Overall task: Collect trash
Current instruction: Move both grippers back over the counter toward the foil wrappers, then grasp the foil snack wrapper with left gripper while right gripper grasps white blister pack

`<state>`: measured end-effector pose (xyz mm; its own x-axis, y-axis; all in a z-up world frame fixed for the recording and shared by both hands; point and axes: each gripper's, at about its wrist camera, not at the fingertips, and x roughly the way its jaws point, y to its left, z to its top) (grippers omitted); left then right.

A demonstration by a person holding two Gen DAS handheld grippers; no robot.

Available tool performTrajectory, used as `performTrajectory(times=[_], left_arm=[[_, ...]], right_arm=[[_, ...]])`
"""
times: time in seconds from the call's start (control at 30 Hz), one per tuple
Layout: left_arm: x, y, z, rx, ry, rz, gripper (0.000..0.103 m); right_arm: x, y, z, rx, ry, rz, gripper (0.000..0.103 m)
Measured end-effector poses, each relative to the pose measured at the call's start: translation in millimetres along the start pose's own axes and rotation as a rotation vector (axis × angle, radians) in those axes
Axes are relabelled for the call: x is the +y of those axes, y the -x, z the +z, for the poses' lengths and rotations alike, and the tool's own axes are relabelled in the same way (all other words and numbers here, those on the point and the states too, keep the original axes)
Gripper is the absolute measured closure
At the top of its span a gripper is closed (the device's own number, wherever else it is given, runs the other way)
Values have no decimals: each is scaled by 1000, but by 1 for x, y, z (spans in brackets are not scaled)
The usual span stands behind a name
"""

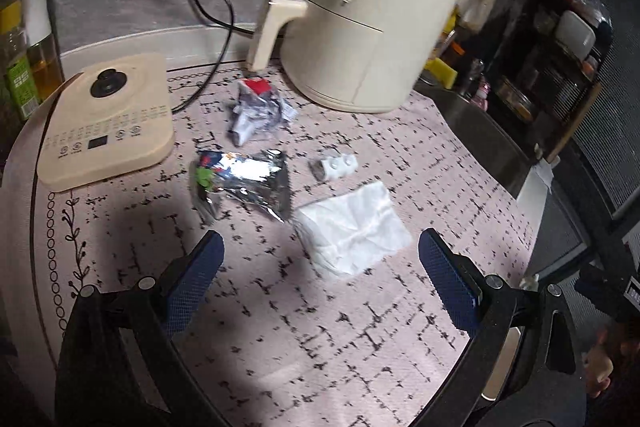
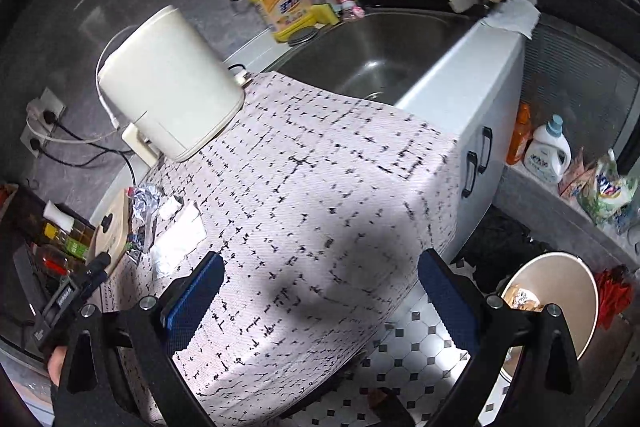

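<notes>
Patterned cloth (image 1: 360,327) bears foil wrapper (image 1: 248,183); labels too blurred.

Our right gripper (image 2: 320,281) hangs wide apart over the patterned countertop cloth (image 2: 320,167).

We see a cream appliance (image 2: 172,83) at the cloth's far left, a white tissue (image 2: 178,239) and foil wrappers (image 2: 144,203) near its left edge, the steel sink (image 2: 376,55) beyond, and a round bin (image 2: 552,303) on the tiled floor to our right.
</notes>
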<state>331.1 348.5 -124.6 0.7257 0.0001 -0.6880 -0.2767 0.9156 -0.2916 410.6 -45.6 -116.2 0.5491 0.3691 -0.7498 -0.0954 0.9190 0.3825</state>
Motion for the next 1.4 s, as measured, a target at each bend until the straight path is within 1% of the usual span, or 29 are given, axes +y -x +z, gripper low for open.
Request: performTrajectory(times=[0.17,0.27,0.33,0.4,0.47,0.53,0.63,0.73,0.8,0.87,0.9,0.93,0.97,1.0,1.03,1.07,1.1,1.17,1.27,1.4], left_arm=[[44,-6,9,-32,136,6,7],[60,-10,10,-32,180,24,17],[68,-15,10,-17,200,37,28],[76,-20,10,-7,231,46,33],[81,-24,11,-2,248,55,38],[85,-31,13,7,262,65,46],[90,-42,17,28,302,86,53],[88,-56,24,37,310,120,54],[85,-67,28,56,313,143,54],[81,-77,28,75,307,176,57],[77,-79,29,72,293,205,64],[75,-80,29,76,286,222,75],[74,-80,29,84,294,214,80],[74,-79,28,90,305,208,86],[72,-75,27,82,308,227,89],[70,-70,27,85,300,256,90],[70,-64,26,76,307,268,90],[70,-51,24,59,333,284,90],[77,-25,17,27,381,329,90],[91,6,-4,14,446,400,90]], right_arm=[[25,-10,6,17,56,-9,8],[37,-22,13,33,87,-5,8],[46,-33,19,50,108,4,8],[57,-47,26,65,125,25,8],[69,-59,32,76,149,51,8],[81,-72,40,89,181,82,8],[94,-90,54,114,215,114,8],[107,-103,70,127,255,152,8],[115,-111,79,129,285,165,8],[122,-122,88,146,305,190,8],[125,-126,90,153,314,199,8],[130,-133,93,162,331,211,8],[135,-139,95,172,349,218,8],[141,-145,95,182,365,223,8],[148,-152,95,194,388,231,8],[156,-159,95,206,414,239,8],[163,-166,93,217,437,247,8],[177,-177,89,240,475,268,8],[197,-194,80,284,523,306,9],[222,-209,64,299,592,312,10]])
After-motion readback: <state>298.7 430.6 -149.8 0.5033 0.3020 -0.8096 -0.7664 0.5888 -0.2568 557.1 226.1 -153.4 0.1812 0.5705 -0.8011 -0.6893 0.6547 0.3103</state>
